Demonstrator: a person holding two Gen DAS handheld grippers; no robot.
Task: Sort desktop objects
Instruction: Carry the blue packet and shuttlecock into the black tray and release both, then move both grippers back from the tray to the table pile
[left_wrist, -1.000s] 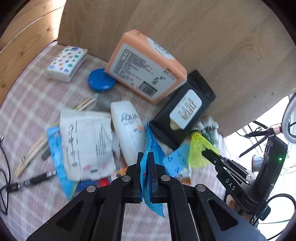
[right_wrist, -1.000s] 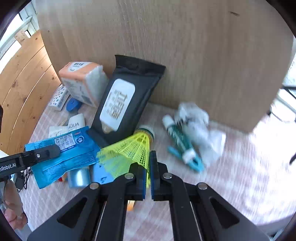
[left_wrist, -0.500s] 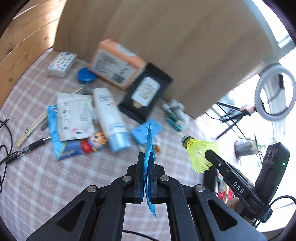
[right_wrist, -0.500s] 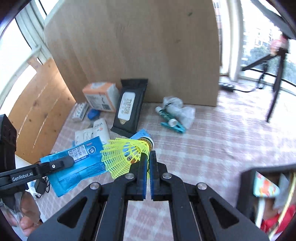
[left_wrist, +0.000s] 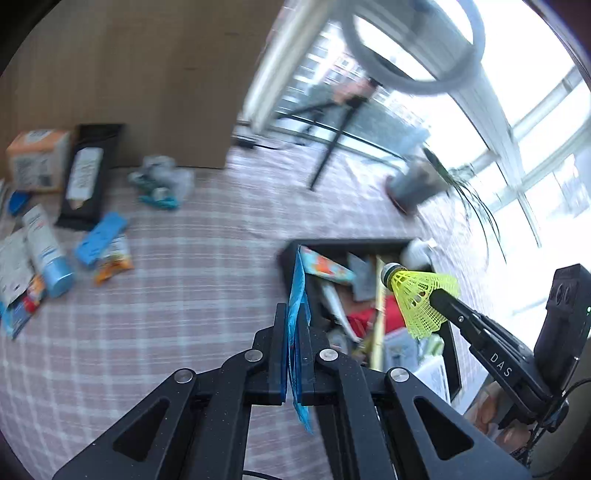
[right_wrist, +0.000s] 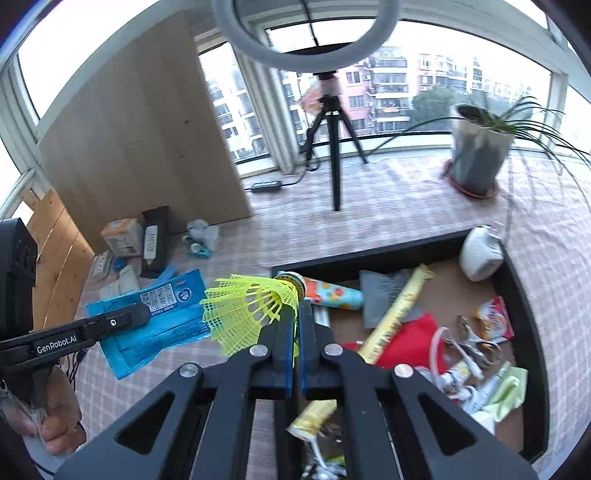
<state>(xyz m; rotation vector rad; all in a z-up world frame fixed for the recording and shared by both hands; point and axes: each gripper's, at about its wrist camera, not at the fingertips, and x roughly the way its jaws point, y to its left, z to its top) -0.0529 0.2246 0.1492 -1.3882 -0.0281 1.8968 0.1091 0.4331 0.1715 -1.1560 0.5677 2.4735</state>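
Now my right hand-held gripper (right_wrist: 295, 314), clamped on the yellow mesh-skirted shuttlecock (right_wrist: 251, 306), sits over the near corner of the black open tray (right_wrist: 369, 254), while my left hand-held gripper (left_wrist: 293, 325), pinching the flat blue foil packet (left_wrist: 297, 295), hangs just beside its rim.

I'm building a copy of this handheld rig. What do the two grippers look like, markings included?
Both are matte black with triangular cut-outs, silver pivot screws and blue-lined jaws. The left gripper carries white "GenRobot.AI" lettering on its side; the right gripper reads "DAS" and has a black box behind it with a small green light and a black cable.
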